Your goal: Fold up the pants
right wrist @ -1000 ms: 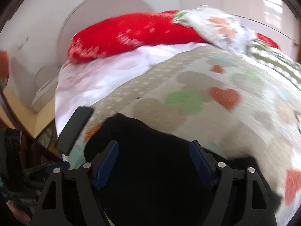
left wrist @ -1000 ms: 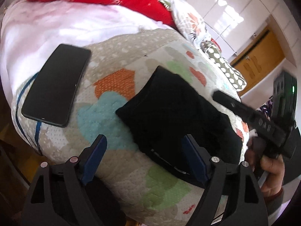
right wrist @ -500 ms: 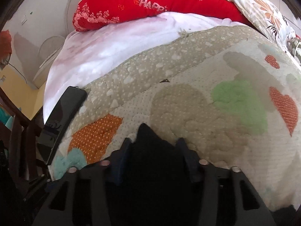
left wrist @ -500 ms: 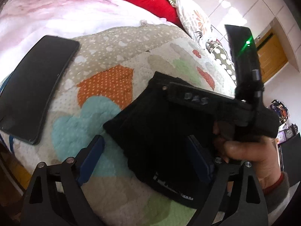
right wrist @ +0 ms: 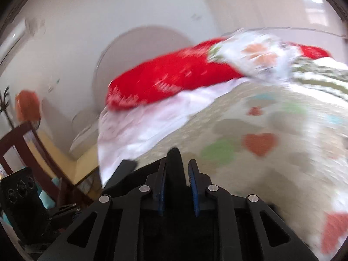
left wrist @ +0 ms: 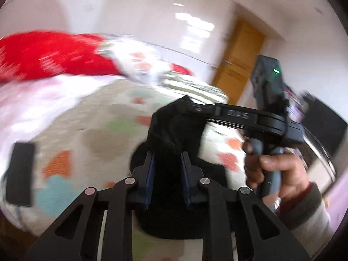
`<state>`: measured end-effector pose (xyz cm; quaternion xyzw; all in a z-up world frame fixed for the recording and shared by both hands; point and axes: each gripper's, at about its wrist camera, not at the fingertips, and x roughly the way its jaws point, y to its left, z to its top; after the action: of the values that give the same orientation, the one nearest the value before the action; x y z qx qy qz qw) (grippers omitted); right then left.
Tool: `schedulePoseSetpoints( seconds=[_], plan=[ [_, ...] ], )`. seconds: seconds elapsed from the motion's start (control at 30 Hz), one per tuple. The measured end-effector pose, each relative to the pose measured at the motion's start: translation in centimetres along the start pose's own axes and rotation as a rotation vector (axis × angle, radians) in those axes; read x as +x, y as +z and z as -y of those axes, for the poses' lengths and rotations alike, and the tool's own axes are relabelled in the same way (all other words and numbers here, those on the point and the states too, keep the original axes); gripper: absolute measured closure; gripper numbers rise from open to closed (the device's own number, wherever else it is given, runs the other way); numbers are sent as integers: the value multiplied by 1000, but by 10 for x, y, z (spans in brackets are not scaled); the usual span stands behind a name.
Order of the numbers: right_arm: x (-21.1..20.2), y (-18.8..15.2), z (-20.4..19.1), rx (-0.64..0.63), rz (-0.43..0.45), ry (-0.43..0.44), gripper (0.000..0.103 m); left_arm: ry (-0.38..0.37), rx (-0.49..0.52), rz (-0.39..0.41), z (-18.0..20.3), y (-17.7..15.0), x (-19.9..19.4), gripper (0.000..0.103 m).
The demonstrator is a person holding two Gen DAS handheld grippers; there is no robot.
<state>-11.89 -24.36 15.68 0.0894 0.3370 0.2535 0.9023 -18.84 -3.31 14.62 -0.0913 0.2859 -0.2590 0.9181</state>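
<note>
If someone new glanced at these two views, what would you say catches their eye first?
Probably the black pants, lifted off the heart-patterned quilt and pinched at once by the left gripper and the right gripper, whose jaws have just been closing on the fabric. Next, the red pillow at the head of the bed. A black phone lies at the quilt's left edge.

Both your wrist views are bright, lit by soft daylight. Glare patches sit on the glossy wall (left wrist: pixel 193 32) at upper centre of the left view and at the right view's top right. Heavy motion blur smears the red pillow (right wrist: pixel 165 80) and quilt (right wrist: pixel 271 134). Fisheye bends the edges; corners go black.
</note>
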Motion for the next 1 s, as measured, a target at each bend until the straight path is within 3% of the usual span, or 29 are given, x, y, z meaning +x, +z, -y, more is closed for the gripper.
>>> schedulePoseSetpoints(
  seconds=[0.13,0.2,0.27,0.3,0.37,0.4,0.43,0.5,0.6,0.7,0.73,0.77,0.87,1.0],
  plan=[
    [-34,-52,56,120,-71,-248,87,-158,112,-180,60,-34,49,83],
    [-49,-80,77,187,-97,-357,82,-222,168,-341,83,-62,80,83],
    [-65,-98,88,255,-91,-358,78,-239,209,-435,93,-81,88,83],
    [-74,-104,92,282,-81,-341,73,-244,225,-430,93,-82,85,83],
    [-87,-113,93,349,-32,-286,37,-239,260,-393,89,-78,69,76],
    [-90,-117,89,375,6,-236,31,-226,269,-370,84,-71,59,60],
    [-90,-118,86,390,22,-188,28,-212,266,-340,76,-63,48,47],
    [-79,-117,82,415,12,-129,27,-174,247,-284,66,-51,35,43],
    [-46,-116,74,420,-48,-135,24,-64,228,-229,32,-29,38,40],
    [-11,-121,75,463,-102,-104,24,9,190,-248,10,-30,55,39],
    [-3,-123,74,484,-102,-93,34,27,174,-261,4,-32,63,39],
    [2,-121,69,473,-104,-59,73,46,162,-280,-1,-35,69,39],
    [-15,-108,42,319,-78,-73,89,42,113,-312,-8,-38,74,39],
    [-60,-95,29,218,-2,-139,91,19,132,-236,4,-28,61,39]
  ],
)
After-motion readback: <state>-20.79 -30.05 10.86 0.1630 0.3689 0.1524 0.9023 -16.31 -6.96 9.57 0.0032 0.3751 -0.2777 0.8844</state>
